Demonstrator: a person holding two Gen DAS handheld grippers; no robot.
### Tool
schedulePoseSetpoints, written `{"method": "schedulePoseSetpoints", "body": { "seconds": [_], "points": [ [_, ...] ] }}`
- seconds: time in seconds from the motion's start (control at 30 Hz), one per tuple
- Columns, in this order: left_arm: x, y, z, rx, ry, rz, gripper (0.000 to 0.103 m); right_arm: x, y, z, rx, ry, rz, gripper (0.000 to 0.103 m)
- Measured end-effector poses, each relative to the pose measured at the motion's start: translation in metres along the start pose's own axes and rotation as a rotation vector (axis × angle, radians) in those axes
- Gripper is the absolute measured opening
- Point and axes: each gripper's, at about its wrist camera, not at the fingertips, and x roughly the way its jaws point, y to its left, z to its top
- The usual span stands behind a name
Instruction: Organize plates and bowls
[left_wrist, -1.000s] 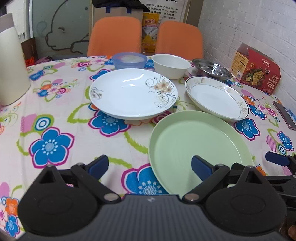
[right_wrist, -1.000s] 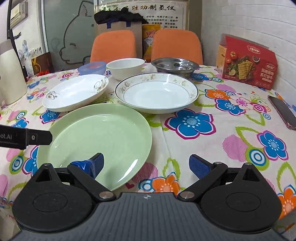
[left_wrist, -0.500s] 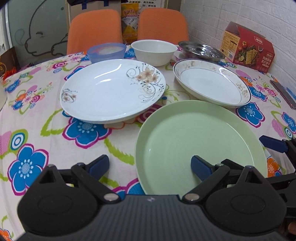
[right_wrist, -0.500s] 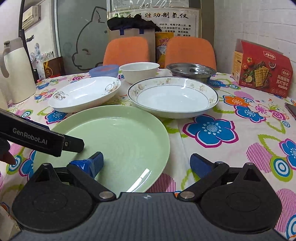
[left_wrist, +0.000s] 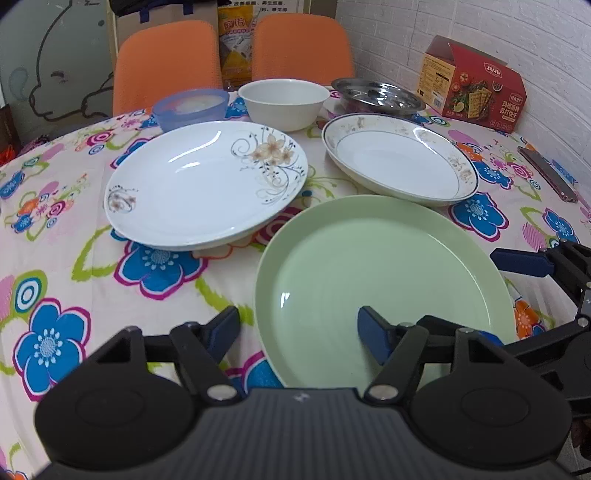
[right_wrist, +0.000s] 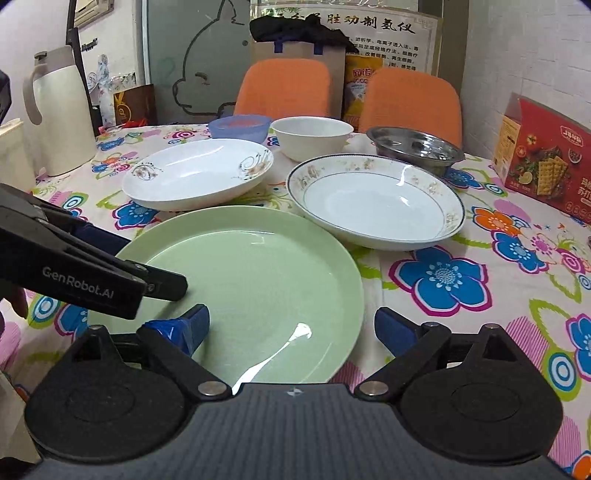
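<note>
The round pale-green plastic plate (left_wrist: 380, 280) lies nearest on the flowered tablecloth (left_wrist: 92, 266), looking light, stiff and slick; its raised rim seems the best hold. Both the left gripper (left_wrist: 299, 328) and right gripper (right_wrist: 291, 328) gape, straddling its near edge.

The left gripper (left_wrist: 299, 328) is low at the table's near edge with its jaws spread wide, one blue pad off the green plate's left rim and the other over the plate's inside. The right gripper (right_wrist: 291, 328) is beside it at the same edge, jaws equally wide, its left pad over the plate and its right pad past the right rim. Neither grips anything, and the left gripper's arm crosses the right view's left side.
</note>
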Motion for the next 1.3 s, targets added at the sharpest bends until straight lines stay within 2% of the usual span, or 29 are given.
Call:
{"method": "schedulePoseSetpoints", "body": {
  "seconds": [0.07,0.13,0.33,0.47,0.57,0.73,0.9,1.03,1.3],
  "points": [
    [0.000,-0.003,0.001,0.006,0.002,-0.007,0.061,0.003,-0.001,-0.002,0.014,0.010,0.018,0.082],
    [0.000,-0.005,0.001,0.005,-0.002,-0.004,0.060,0.004,0.004,-0.004,0.030,0.015,0.056,0.082],
    [-0.004,-0.006,-0.005,-0.021,-0.022,0.040,0.057,-0.001,0.021,-0.007,0.050,0.001,0.009,0.083],
    [-0.017,0.004,-0.016,-0.060,-0.017,0.034,0.055,-0.010,0.034,-0.010,0.053,0.001,0.013,0.083],
    [-0.033,0.017,-0.028,-0.085,-0.031,0.076,0.055,-0.016,0.054,-0.011,0.032,-0.009,0.037,0.084],
    [-0.057,0.054,-0.045,-0.138,-0.034,0.168,0.055,-0.008,0.091,-0.005,0.009,-0.018,0.131,0.085],
    [-0.066,0.094,-0.056,-0.211,-0.034,0.209,0.055,0.007,0.125,0.008,-0.029,-0.024,0.197,0.085],
    [-0.062,0.113,-0.056,-0.232,-0.036,0.218,0.055,0.019,0.139,0.013,-0.057,-0.011,0.205,0.085],
    [-0.055,0.112,-0.052,-0.209,-0.062,0.186,0.055,0.021,0.138,0.014,-0.067,-0.001,0.175,0.085]
  ]
}}
